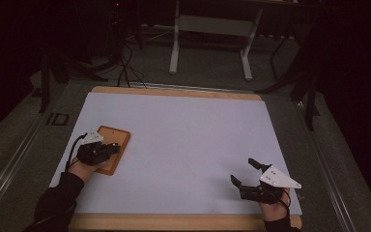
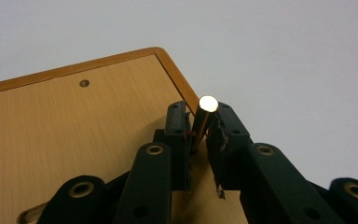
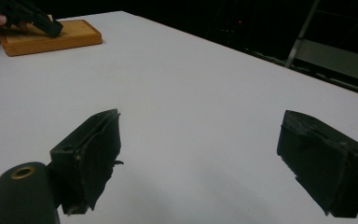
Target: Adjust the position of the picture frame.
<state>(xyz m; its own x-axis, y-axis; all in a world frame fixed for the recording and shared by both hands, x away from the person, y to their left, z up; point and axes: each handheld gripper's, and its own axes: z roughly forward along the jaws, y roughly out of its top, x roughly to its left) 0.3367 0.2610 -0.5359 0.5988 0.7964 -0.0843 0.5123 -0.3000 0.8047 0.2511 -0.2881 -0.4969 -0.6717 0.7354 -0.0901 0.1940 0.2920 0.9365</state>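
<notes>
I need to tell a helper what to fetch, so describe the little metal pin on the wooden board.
Start at the white table cover and find the wooden board near its left edge. At the board's corner stands a short brass-coloured pin, upright between the left tongs. Its bright round top sets it apart from the small flat screw.

The left black two-jaw gripper, held low near the tabletop's left edge, has its jaws nearly closed, while the right black two-jaw gripper near the front right corner gapes wide.
</notes>
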